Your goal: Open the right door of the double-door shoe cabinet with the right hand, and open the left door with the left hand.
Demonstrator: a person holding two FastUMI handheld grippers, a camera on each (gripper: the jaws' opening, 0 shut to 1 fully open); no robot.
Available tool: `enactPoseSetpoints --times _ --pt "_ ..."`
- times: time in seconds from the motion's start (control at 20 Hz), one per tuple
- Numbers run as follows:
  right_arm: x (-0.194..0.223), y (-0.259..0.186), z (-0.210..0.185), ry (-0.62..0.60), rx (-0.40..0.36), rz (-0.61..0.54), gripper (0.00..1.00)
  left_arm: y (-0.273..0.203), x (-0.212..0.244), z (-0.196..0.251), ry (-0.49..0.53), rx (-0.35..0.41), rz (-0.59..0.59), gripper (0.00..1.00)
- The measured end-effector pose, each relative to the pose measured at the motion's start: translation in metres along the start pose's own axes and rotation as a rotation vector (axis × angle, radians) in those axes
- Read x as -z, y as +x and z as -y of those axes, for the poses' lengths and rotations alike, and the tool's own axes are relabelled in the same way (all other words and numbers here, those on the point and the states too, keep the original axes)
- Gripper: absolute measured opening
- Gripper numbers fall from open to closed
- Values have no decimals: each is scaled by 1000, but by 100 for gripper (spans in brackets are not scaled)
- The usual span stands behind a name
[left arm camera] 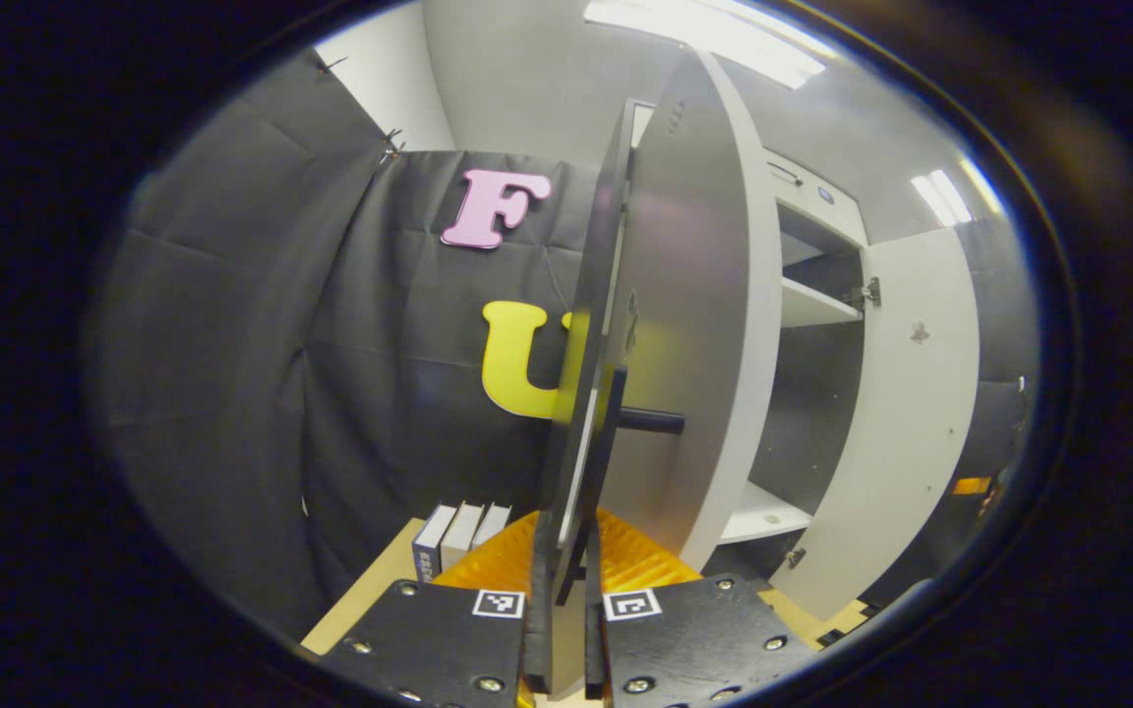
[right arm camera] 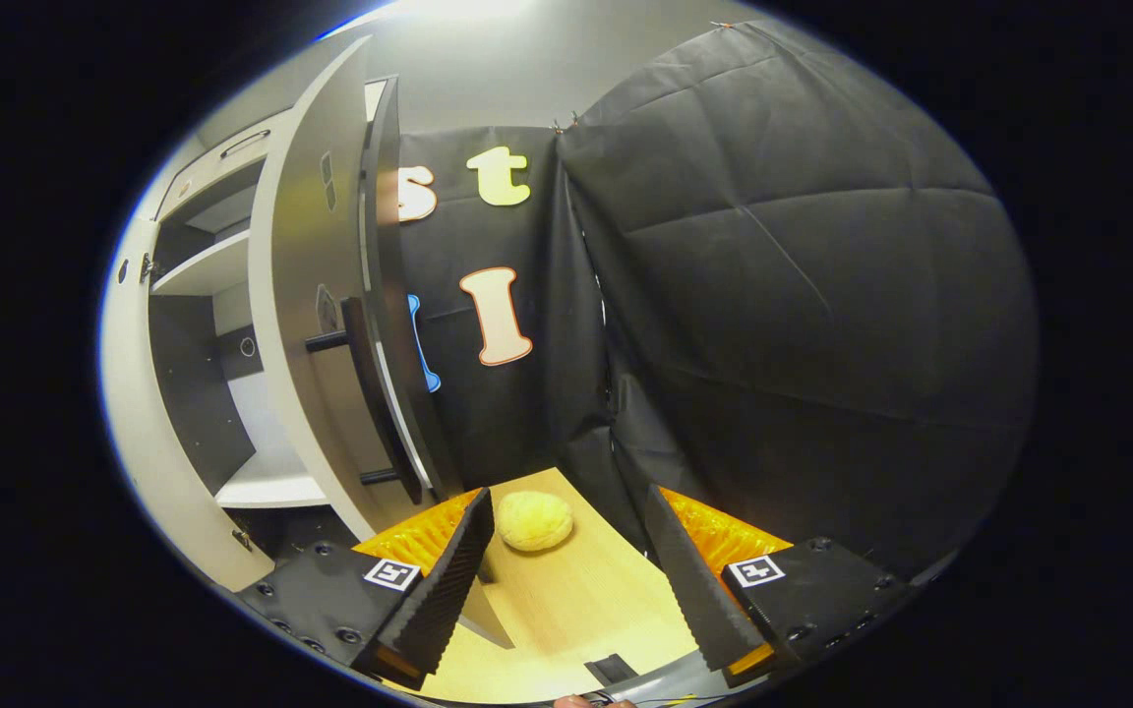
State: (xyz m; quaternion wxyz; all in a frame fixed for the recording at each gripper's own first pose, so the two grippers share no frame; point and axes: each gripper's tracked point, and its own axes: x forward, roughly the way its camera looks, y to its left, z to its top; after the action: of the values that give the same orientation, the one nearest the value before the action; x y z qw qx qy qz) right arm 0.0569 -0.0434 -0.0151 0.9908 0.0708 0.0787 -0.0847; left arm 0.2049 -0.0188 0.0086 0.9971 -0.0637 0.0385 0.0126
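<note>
- Your left gripper [left arm camera: 566, 590] clenches the left door's handle [left arm camera: 594, 462], frame centre.
- Your right gripper [right arm camera: 566, 580] sits released at bottom centre, right door [right arm camera: 316, 324] swung open upper left.
- Yellow bun [right arm camera: 534, 520] rests between its fingers.

Left gripper view sits hard against the edge of the left door [left arm camera: 685, 324], looking along it into the booth's corner. Right gripper view stands farther back beside the right door [right arm camera: 316, 324], facing the opposite corner over the tabletop [right arm camera: 566, 600]. Both take in the cabinet's shelves [left arm camera: 812, 305] between the doors.
</note>
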Motion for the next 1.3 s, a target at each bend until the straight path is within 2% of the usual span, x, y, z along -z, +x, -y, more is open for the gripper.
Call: enactPoseSetpoints --times 0.25,0.3,0.35,0.4,0.55,0.6,0.65,0.9,1.05,1.2,1.3 --pt "0 -6 -4 -48 2 16 92 -4 2 -5 39 -19 -5 14" --pt "2 -7 -4 -49 1 14 98 -4 2 -5 34 -17 -5 14" --pt "2 -7 -7 -45 -3 12 92 -5 2 -3 23 -15 -4 14" --pt "1 -7 -9 -37 -9 15 98 -6 0 -2 16 -18 -3 16" --pt "-3 -10 -14 -28 -25 25 98 -13 0 -3 15 -26 -11 13" --pt "-4 -11 -14 -32 -28 30 92 -16 -1 -3 15 -30 -12 13" --pt "-6 -12 -14 -40 -30 35 98 -18 -2 -5 19 -42 -11 13" --pt "-9 -22 -23 -86 -60 43 98 -31 -8 -30 87 -178 3 14" --pt "-9 -31 -33 -124 -85 51 100 -38 -11 -35 140 -207 6 16" --pt "-6 -37 -46 -154 -101 58 98 -44 -13 -31 165 -212 29 65" --pt "3 -40 -50 -170 -88 43 98 -40 -20 -22 161 -199 100 77"
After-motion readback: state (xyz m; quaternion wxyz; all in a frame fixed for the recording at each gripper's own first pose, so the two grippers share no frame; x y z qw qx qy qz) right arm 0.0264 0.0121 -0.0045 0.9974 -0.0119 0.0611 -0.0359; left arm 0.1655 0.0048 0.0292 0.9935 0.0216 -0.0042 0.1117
